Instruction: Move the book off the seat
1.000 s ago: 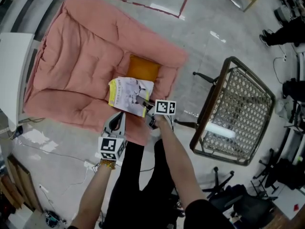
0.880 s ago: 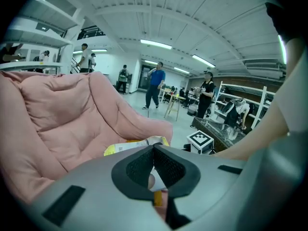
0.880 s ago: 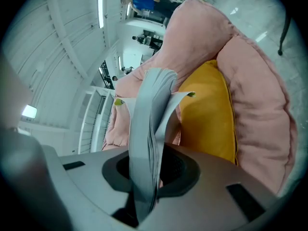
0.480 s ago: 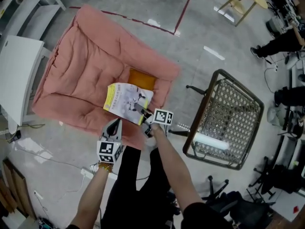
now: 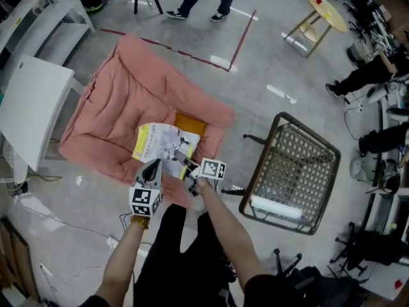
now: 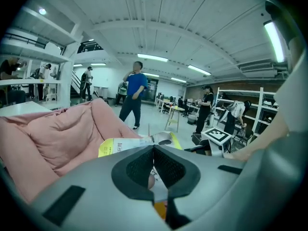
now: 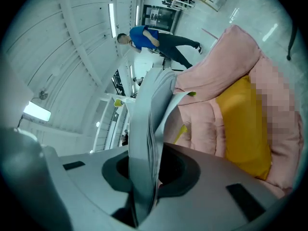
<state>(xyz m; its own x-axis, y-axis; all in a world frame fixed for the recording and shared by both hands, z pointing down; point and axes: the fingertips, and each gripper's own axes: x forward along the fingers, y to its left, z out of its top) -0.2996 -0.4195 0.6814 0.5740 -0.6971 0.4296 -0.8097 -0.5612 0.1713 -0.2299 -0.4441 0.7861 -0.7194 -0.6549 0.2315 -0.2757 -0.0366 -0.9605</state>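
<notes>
Floor: grey polished concrete floor (image 5: 268, 62), red tape line (image 5: 239, 27) | Left: white flat-topped table (image 5: 32, 107) | Right: brown woven-cane chair with dark metal frame (image 5: 294, 171) | Far: round wooden stool (image 5: 323, 11) | Overhead: white ribbed ceiling (image 6: 159, 28), strip lights (image 6: 151, 57) lit

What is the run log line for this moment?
left gripper: shut on book | right gripper: shut on book | book: held over seat | task: not yet done

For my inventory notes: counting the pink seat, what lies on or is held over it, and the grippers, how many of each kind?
Seats: 1, the pink seat
Cushions: 1, the orange cushion
Books: 1, the book
Grippers: 2, the left gripper and the right gripper
Total: 5
</notes>
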